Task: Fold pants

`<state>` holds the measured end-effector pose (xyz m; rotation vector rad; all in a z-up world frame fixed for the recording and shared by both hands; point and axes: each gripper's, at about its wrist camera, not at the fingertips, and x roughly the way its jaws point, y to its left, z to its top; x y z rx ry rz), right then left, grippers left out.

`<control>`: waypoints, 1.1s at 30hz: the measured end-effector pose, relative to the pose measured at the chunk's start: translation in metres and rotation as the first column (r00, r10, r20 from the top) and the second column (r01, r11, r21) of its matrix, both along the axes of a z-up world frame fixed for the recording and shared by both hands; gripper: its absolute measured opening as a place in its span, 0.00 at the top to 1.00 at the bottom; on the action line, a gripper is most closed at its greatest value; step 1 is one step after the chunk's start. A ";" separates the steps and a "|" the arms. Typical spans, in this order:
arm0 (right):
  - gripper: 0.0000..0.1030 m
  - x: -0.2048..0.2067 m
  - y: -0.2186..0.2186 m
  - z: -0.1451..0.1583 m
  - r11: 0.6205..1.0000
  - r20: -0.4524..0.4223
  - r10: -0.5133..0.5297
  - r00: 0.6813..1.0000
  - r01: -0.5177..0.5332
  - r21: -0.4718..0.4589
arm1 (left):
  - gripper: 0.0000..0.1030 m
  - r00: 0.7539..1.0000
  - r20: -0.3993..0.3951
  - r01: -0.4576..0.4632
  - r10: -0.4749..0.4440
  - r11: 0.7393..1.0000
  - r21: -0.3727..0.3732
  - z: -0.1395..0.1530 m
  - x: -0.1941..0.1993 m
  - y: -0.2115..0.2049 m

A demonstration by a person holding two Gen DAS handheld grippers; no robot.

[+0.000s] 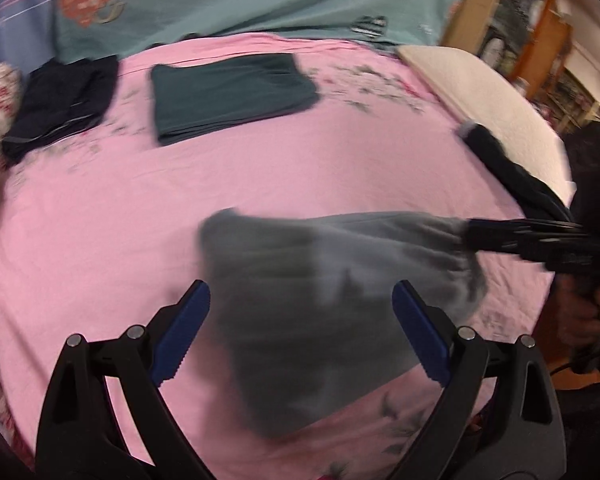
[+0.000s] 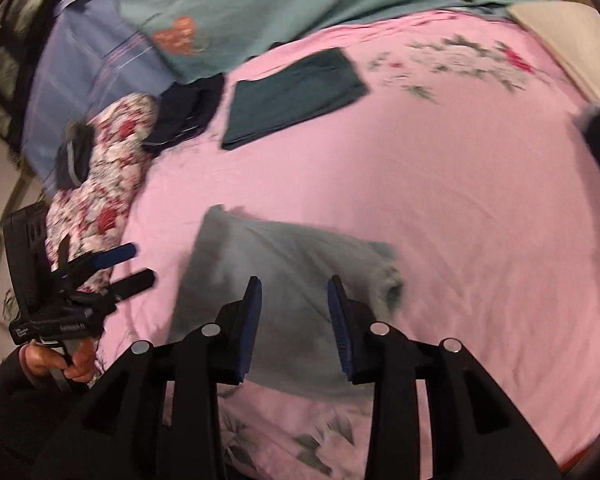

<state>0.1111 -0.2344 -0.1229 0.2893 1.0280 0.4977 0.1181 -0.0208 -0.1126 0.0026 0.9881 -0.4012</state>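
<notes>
On a pink bedsheet (image 1: 300, 168), the left gripper (image 1: 300, 332) hovers with jaws spread wide, empty, above the near-centre grey pants (image 1: 308, 304), apparently already folded small. The right gripper (image 2: 294, 328), also parted and empty, hangs over them. Far left, folded dark garments (image 1: 64, 100) and folded green pants (image 1: 232, 94) lie well clear.

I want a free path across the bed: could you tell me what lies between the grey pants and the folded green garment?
Only bare pink sheet separates the grey pants from the folded green garment; both wrist views show it.

right claw (image 2: 294, 328) open | over folded grey pants (image 2: 284, 268) | pink sheet (image 2: 460, 220)
</notes>
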 end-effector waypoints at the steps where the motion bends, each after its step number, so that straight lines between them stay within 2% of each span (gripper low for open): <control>1: 0.67 0.010 0.002 -0.014 1.000 -0.029 0.006 1.000 -0.006 -0.012 | 0.09 0.999 -0.007 0.054 -0.054 0.998 -0.013 -0.009 0.004 -0.012; 2: 0.67 0.018 0.003 -0.029 0.999 -0.059 -0.020 0.998 0.017 -0.050 | 0.09 0.996 -0.014 0.087 -0.087 0.996 -0.003 -0.020 0.007 -0.021; 3: 0.70 0.025 -0.002 -0.046 0.996 -0.098 -0.052 0.994 0.045 -0.072 | 0.09 0.994 -0.041 0.102 -0.101 0.994 0.037 -0.040 0.013 -0.030; 4: 0.75 0.031 -0.007 -0.061 0.996 -0.142 -0.072 0.987 0.064 -0.064 | 0.09 0.992 -0.079 0.099 -0.094 0.992 0.072 -0.057 0.017 -0.032; 5: 0.75 0.035 -0.013 -0.072 0.996 -0.162 -0.086 0.983 0.084 -0.018 | 0.09 0.990 -0.111 0.100 -0.089 0.990 0.097 -0.071 0.020 -0.032; 6: 0.75 0.036 -0.017 -0.072 0.995 -0.176 -0.095 0.980 0.099 0.011 | 0.09 0.991 -0.105 0.099 -0.088 0.989 0.109 -0.079 0.019 -0.029; 7: 0.74 0.036 -0.020 -0.070 0.994 -0.188 -0.100 0.977 0.107 0.027 | 0.09 0.992 -0.075 0.106 -0.097 0.987 0.119 -0.081 0.015 -0.027; 9: 0.73 0.033 -0.024 -0.059 0.994 -0.185 -0.096 0.978 0.105 0.036 | 0.09 0.991 -0.089 0.109 -0.098 0.986 0.129 -0.081 0.012 -0.022; 11: 0.72 0.029 -0.021 -0.040 0.995 -0.144 -0.098 0.985 0.102 0.020 | 0.09 0.993 -0.099 0.079 -0.066 0.988 0.132 -0.074 0.012 -0.012; 14: 0.71 0.027 -0.011 -0.016 0.996 -0.064 -0.085 0.994 0.087 0.029 | 0.09 0.996 -0.085 0.001 0.005 0.998 0.068 -0.054 0.007 0.009; 16: 0.71 0.032 0.000 -0.009 0.997 -0.052 -0.059 0.997 0.061 0.053 | 0.09 0.997 -0.080 -0.001 0.003 1.000 0.025 -0.049 0.002 0.012; 19: 0.71 0.045 0.024 -0.014 0.998 -0.052 0.018 0.999 -0.015 0.063 | 0.09 0.991 -0.134 0.033 -0.022 0.997 0.075 -0.071 -0.002 0.007; 20: 0.71 0.056 0.031 -0.028 0.999 -0.089 0.032 0.995 -0.029 0.039 | 0.09 0.985 -0.173 0.017 -0.001 0.995 0.094 -0.086 0.000 0.008; 21: 0.71 0.063 0.036 -0.041 1.000 -0.117 0.024 0.993 -0.025 -0.006 | 0.08 0.985 -0.173 0.002 0.011 0.997 0.076 -0.092 -0.002 0.011; 22: 0.80 0.072 0.037 -0.057 0.998 -0.146 0.008 0.989 -0.018 -0.065 | 0.08 0.986 -0.166 -0.010 0.023 0.997 0.081 -0.093 -0.005 0.013; 23: 0.82 0.081 0.034 -0.068 0.997 -0.170 -0.019 0.985 0.006 -0.076 | 0.08 0.987 -0.160 -0.003 0.019 0.995 0.095 -0.090 -0.008 0.011; 25: 0.77 0.087 0.037 -0.058 0.997 -0.184 -0.051 0.982 0.039 -0.069 | 0.08 0.989 -0.145 -0.015 0.030 0.994 0.107 -0.082 -0.014 0.012; 27: 0.76 0.085 0.057 -0.028 0.999 -0.103 0.034 0.994 -0.035 -0.002 | 0.08 0.993 -0.102 -0.056 0.066 0.994 0.094 -0.071 -0.024 0.020; 29: 0.75 0.084 0.090 -0.009 0.985 -0.044 0.173 0.984 -0.171 0.036 | 0.08 0.994 -0.068 -0.080 0.086 0.993 0.087 -0.064 -0.032 0.024; 31: 0.75 0.088 0.119 -0.008 0.959 -0.051 0.278 0.959 -0.274 0.074 | 0.08 0.996 -0.037 -0.077 0.079 0.996 0.055 -0.056 -0.038 0.022; 33: 0.75 0.097 0.150 -0.023 0.931 -0.083 0.364 0.928 -0.359 0.071 | 0.08 0.998 -0.053 -0.036 0.037 0.999 0.021 -0.057 -0.038 0.015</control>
